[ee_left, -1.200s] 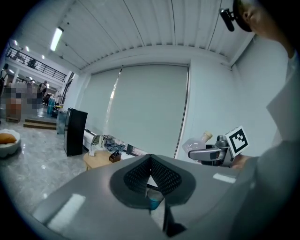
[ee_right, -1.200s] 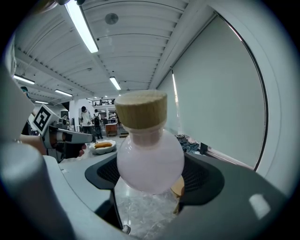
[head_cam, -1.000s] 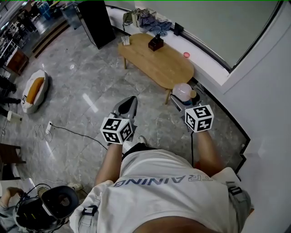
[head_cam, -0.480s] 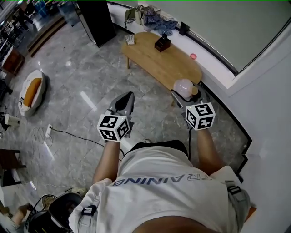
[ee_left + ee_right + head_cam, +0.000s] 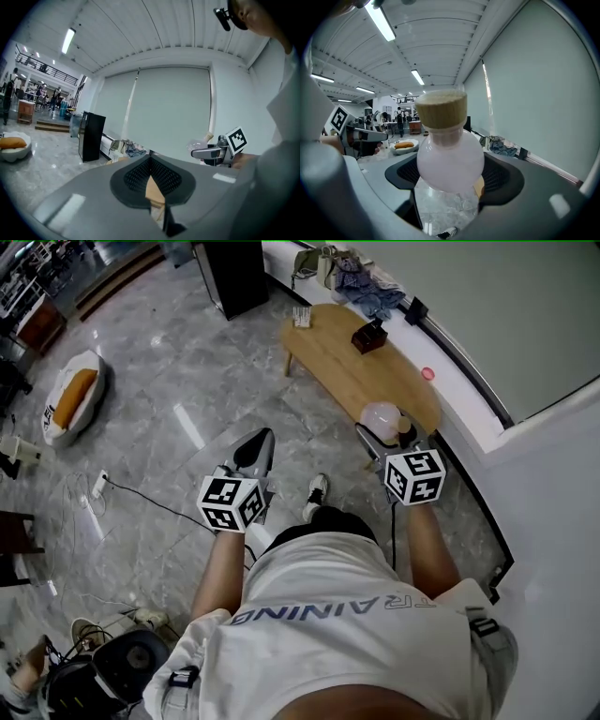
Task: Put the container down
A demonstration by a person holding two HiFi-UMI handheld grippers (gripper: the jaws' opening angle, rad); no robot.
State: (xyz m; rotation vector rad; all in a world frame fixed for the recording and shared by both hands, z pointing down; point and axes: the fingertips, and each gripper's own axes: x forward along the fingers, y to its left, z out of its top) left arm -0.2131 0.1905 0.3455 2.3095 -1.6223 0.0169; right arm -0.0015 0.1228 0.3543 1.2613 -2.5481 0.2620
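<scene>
A round, pale pink container (image 5: pixel 379 417) with a cork lid (image 5: pixel 441 109) sits between the jaws of my right gripper (image 5: pixel 383 437), which is shut on it. It hangs in the air over the near end of the wooden table (image 5: pixel 337 362). In the right gripper view the container (image 5: pixel 450 152) fills the gap between the black pads (image 5: pixel 408 172), with marble floor below it. My left gripper (image 5: pixel 259 448) is held level over the floor to the left, jaws together and empty. In its own view the left gripper (image 5: pixel 150 158) points toward the table.
On the table stand a dark box (image 5: pixel 369 336) and a small holder (image 5: pixel 300 317). Clothes and bags (image 5: pixel 354 276) lie on the ledge behind, beside a black cabinet (image 5: pixel 234 273). A white pet bed (image 5: pixel 70 409) and a cable (image 5: pixel 141 498) are on the floor at left.
The person has stepped toward the table, which now lies closer under the right gripper; a shoe has come into view. Both grippers keep their pose and the grip on the container holds.
</scene>
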